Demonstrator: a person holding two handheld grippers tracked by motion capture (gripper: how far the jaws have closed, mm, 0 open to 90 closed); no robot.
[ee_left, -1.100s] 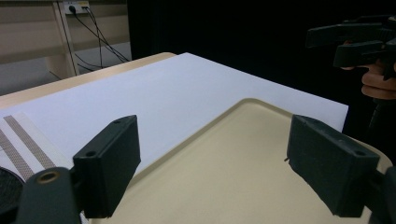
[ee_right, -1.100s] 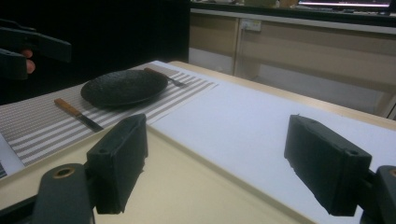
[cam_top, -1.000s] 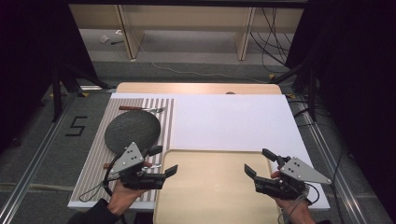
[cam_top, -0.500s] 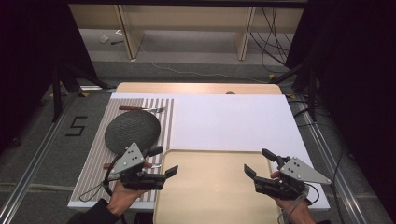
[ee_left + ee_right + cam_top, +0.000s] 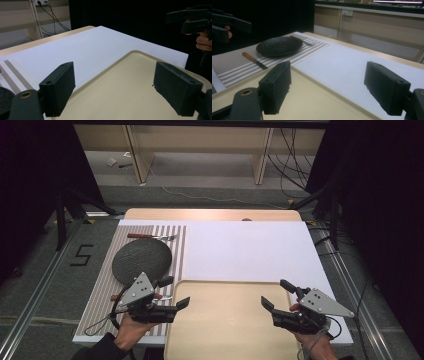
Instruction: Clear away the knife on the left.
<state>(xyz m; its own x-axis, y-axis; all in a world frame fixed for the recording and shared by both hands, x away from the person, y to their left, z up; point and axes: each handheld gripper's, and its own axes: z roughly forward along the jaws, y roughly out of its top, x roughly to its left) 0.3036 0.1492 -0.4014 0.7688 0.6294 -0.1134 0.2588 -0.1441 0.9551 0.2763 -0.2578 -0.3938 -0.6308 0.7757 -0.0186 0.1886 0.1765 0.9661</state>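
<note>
The table (image 5: 150, 214) carries a white board (image 5: 250, 252), and on it lies the beige tray (image 5: 227, 320), directly between the two tools. The tray is bare, so I judge that nothing is started yet: no item is picked up, and all the work is left to do.

Ahead of the left gripper (image 5: 174, 292), a little to its outer side, is the striped placemat (image 5: 102, 292). On the placemat rests the dark round plate (image 5: 142, 260), just in front of this gripper. Beyond the plate lies a fork (image 5: 150, 236), and a knife with a wooden handle (image 5: 253, 60) lies on the near side of the plate, under the left gripper.

The left gripper hovers at the left rim of the tray, its jaws spread wide and holding nothing, pointing inward to the right. The hand (image 5: 132, 330) under it comes from the near edge.

The right gripper (image 5: 278, 294) hovers at the right rim of the tray, well apart from the plate. Its jaws are also wide apart and hold nothing, and they point inward to the left.
</note>
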